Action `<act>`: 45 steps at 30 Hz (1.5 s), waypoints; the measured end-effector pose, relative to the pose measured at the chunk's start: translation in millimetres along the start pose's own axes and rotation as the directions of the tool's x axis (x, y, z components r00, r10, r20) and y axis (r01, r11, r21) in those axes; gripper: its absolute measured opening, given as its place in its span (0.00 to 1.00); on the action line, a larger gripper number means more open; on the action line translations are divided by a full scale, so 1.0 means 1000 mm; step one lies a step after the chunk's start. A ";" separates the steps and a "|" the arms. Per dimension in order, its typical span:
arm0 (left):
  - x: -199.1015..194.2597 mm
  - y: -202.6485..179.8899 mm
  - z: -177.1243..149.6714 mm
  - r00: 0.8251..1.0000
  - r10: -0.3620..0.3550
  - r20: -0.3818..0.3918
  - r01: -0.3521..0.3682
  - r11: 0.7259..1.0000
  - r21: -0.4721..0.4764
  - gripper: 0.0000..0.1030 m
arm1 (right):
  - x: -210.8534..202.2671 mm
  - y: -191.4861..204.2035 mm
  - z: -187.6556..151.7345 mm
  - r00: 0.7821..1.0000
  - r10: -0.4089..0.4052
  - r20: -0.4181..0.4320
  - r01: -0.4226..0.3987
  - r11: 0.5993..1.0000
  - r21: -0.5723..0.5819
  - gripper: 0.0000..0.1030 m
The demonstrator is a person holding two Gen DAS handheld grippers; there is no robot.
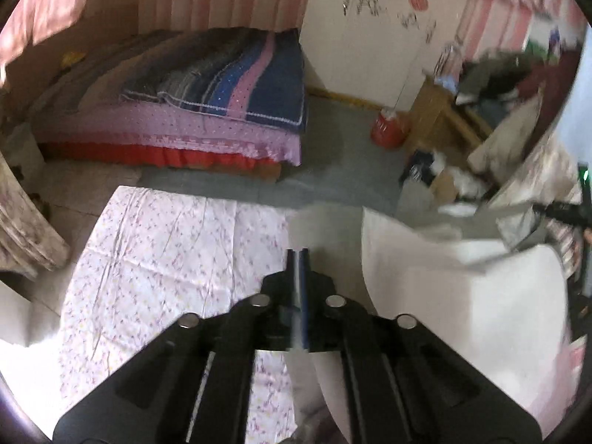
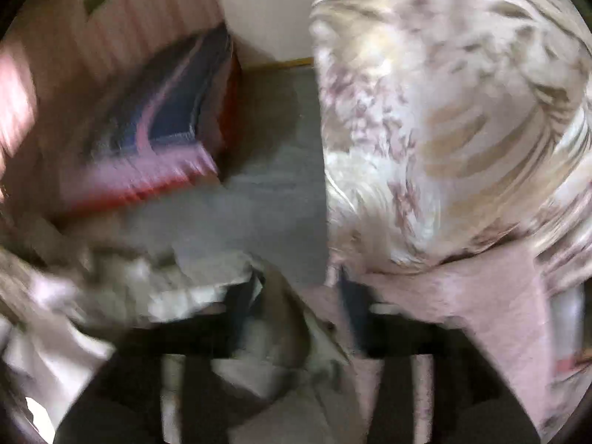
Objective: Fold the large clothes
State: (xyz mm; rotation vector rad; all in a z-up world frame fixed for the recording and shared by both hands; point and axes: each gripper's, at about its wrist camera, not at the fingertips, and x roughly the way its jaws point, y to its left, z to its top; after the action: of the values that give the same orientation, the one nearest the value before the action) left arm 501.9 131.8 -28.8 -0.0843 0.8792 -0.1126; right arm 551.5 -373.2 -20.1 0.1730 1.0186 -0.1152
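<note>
Left gripper (image 1: 296, 253) looks nearly closed, nothing clearly pinched; right gripper (image 2: 296, 288) is open w/ cloth between its fingers (too blurry to call a grip). White garment (image 1: 462, 296) billows just right of the left gripper, over the floral sheet (image 1: 159, 251); get firm corner grips and keep the edge taut before laying it flat.

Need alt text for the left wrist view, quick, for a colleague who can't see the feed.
The left gripper, fingers nearly together with no cloth visibly pinched, points down over a floral sheet spread flat, with a raised white fabric fold at right. Beyond lie grey floor and a bed with striped blankets.
</note>
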 end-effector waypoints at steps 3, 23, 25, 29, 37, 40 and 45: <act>0.006 -0.021 0.003 0.998 0.052 -0.023 -0.050 0.997 0.064 0.75 | -0.008 0.017 -0.001 1.000 -0.015 -0.021 0.014 0.998 -0.067 0.63; 0.081 -0.051 0.025 0.983 -0.023 -0.182 0.031 0.999 0.041 0.00 | -0.025 0.049 -0.024 0.996 0.017 0.082 -0.003 0.987 -0.158 0.12; 0.057 -0.033 0.029 0.988 -0.132 -0.075 0.129 0.990 -0.050 0.00 | -0.061 0.020 -0.023 0.958 0.179 0.223 -0.176 0.984 -0.030 0.11; 0.019 -0.006 0.035 0.944 -0.304 0.131 0.322 0.935 -0.149 0.00 | -0.077 -0.007 -0.015 0.881 0.363 0.303 -0.402 0.912 0.075 0.12; 0.100 0.012 0.040 0.985 0.037 -0.166 -0.062 0.987 -0.150 0.00 | 0.008 -0.002 -0.008 0.974 0.226 0.002 -0.223 0.962 0.155 0.55; 0.069 0.017 0.033 0.994 0.018 -0.105 -0.034 0.989 -0.145 0.30 | -0.034 -0.021 -0.029 0.968 0.231 0.100 -0.242 0.965 0.106 0.78; -0.018 0.006 -0.005 0.987 0.159 0.035 -0.157 0.987 -0.045 0.95 | -0.091 -0.045 -0.119 0.973 0.130 0.191 -0.125 0.991 -0.041 0.88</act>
State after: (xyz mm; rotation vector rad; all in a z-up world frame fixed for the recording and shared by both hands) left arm 487.5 140.3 -19.1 -0.0555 0.8471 0.0558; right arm 396.6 -392.8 -7.0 0.1966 0.8121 0.0000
